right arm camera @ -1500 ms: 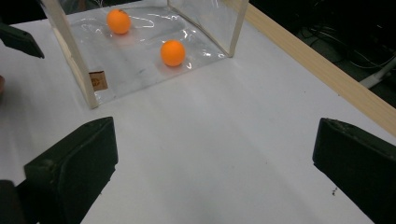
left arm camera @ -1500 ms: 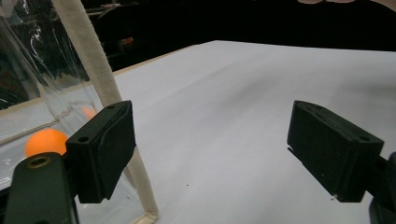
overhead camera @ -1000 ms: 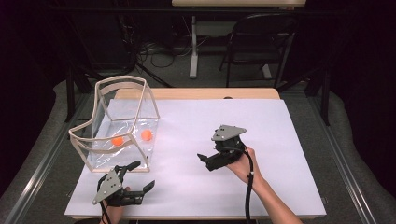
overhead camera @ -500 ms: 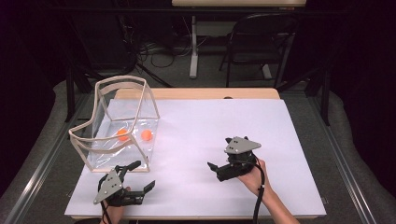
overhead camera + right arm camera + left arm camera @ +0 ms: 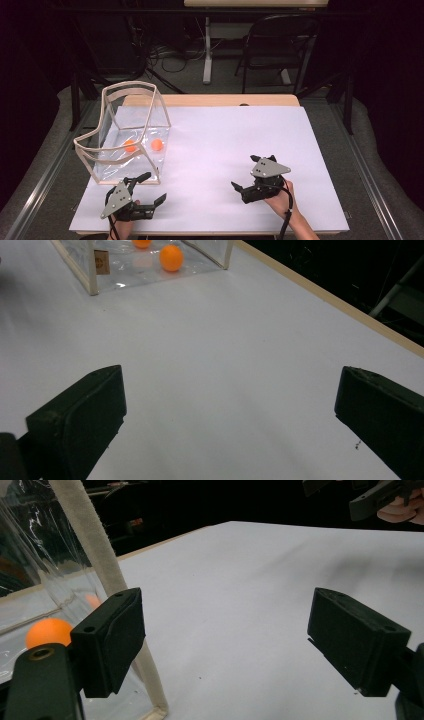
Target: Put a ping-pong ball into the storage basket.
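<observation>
Clear plastic with a pale fabric trim forms the bag [image 5: 131, 134] we see at the left of the white table [image 5: 235, 145], and two orange balls [image 5: 157, 144] lie inside it on its floor. Just in front of the bag's near corner we see the left claw [image 5: 151, 188], its jaws spread wide with nothing between them; in the left gripper view one jaw sits right beside the trim, though we cannot tell whether it touches. Farther right, well apart from the bag, the right claw [image 5: 246, 174] sits over bare table, its jaws likewise spread wide and holding nothing.
</observation>
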Demonstrator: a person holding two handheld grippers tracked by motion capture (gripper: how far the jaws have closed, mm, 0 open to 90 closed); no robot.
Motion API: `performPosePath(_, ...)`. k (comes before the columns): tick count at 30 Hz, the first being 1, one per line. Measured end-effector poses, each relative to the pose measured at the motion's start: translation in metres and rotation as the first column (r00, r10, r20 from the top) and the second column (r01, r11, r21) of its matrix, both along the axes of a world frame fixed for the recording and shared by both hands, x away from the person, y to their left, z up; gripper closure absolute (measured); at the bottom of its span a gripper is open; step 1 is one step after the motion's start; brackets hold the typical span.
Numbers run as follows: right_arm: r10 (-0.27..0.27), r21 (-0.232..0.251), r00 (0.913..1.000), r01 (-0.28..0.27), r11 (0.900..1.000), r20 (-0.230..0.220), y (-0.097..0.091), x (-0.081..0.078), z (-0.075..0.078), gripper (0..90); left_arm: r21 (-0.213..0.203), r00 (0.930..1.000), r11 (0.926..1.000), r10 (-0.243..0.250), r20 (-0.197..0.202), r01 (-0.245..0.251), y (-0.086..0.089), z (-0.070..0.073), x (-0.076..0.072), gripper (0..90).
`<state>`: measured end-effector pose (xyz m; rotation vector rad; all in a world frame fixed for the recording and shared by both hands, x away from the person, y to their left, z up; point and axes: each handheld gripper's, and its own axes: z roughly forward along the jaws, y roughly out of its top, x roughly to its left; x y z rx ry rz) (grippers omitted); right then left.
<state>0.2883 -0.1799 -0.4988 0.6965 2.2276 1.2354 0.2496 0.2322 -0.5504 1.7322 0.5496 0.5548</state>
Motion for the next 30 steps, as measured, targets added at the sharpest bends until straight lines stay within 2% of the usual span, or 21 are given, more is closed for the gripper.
performPosePath(6,0.017,0.005,0.9997,-0.017,0.9999,0.021,-0.008,-0.008,-0.008,0.0,-0.001,1.0000,1.0000,0.001,-0.003,-0.001,-0.001,0.000,0.000,15.8)
performPosePath(19,0.011,0.020,0.9987,-0.012,0.9997,0.050,-0.026,-0.023,-0.021,0.0,0.001,1.0000,1.0000,0.001,-0.004,-0.001,-0.001,-0.001,0.000,15.8)
performPosePath(30,-0.018,0.024,0.9962,0.016,0.9996,0.085,-0.038,-0.038,-0.032,0.0,0.005,1.0000,1.0000,-0.001,-0.003,0.001,-0.002,-0.001,0.000,15.8)
